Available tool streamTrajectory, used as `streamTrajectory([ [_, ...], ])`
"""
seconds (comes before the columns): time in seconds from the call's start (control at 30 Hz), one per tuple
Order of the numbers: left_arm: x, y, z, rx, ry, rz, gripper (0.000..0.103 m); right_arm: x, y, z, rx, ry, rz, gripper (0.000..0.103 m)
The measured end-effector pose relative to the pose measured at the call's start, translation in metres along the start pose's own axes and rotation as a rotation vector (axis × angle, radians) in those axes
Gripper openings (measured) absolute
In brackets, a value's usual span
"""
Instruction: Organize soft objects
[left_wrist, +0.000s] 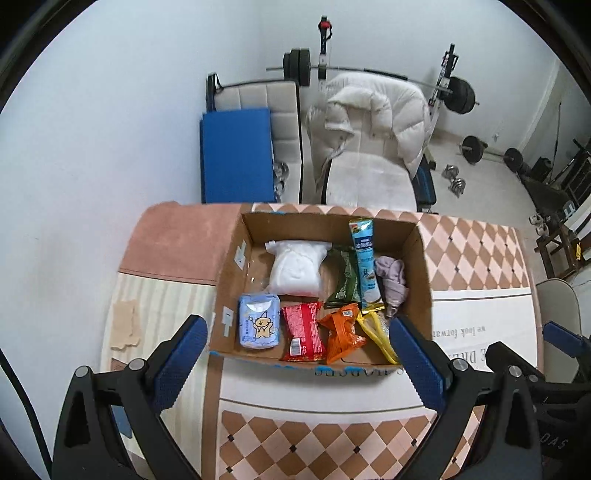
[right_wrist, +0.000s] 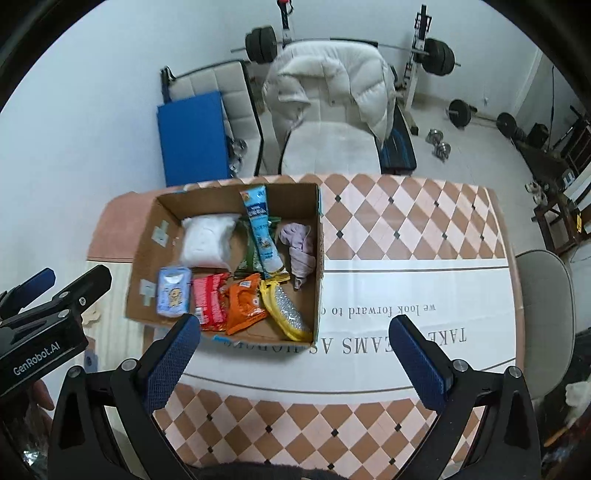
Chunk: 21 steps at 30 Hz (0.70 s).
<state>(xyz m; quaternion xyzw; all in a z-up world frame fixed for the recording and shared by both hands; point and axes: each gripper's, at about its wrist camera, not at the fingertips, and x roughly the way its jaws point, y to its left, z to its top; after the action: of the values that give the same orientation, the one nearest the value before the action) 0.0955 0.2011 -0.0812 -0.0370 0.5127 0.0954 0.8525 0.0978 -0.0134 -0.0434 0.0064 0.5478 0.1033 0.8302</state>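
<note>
An open cardboard box (left_wrist: 231, 273) (right_wrist: 146, 254) stands on the table and holds soft items: a white pouch (left_wrist: 295, 267) (right_wrist: 207, 240), a blue tissue pack (left_wrist: 258, 322) (right_wrist: 173, 291), a red snack bag (left_wrist: 303, 330) (right_wrist: 210, 297), an orange bag (left_wrist: 341, 330) (right_wrist: 243, 302), a light-blue packet (left_wrist: 365, 258) (right_wrist: 260, 225), a green packet (left_wrist: 345, 278), a lilac cloth (left_wrist: 393, 280) (right_wrist: 301, 247) and a yellow scrubber (left_wrist: 376, 334) (right_wrist: 286, 310). My left gripper (left_wrist: 295, 369) is open and empty above the box's near edge. My right gripper (right_wrist: 295, 365) is open and empty, near the box's right front.
The table carries a checkered cloth (right_wrist: 406, 225) with a white lettered band. Behind it stand a chair with a white puffer jacket (left_wrist: 373, 114) (right_wrist: 328, 81), a blue mat (left_wrist: 236, 155), and a barbell rack (left_wrist: 450, 92). A second chair (right_wrist: 543, 306) is at the right.
</note>
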Motion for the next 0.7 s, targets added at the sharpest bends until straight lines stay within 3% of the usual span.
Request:
streamTrajectory([
  [0.37,-0.083,0.004,-0.017,-0.025,-0.059,-0.053,0.101,-0.094,0.004,-0.031,-0.034,-0.098,0.036,0.103],
  [0.7,-0.112,-0.003,-0.032,-0.01,-0.092,-0.059,0.101,-0.13,0.0,-0.046,-0.05,-0.146,0.01,0.103],
])
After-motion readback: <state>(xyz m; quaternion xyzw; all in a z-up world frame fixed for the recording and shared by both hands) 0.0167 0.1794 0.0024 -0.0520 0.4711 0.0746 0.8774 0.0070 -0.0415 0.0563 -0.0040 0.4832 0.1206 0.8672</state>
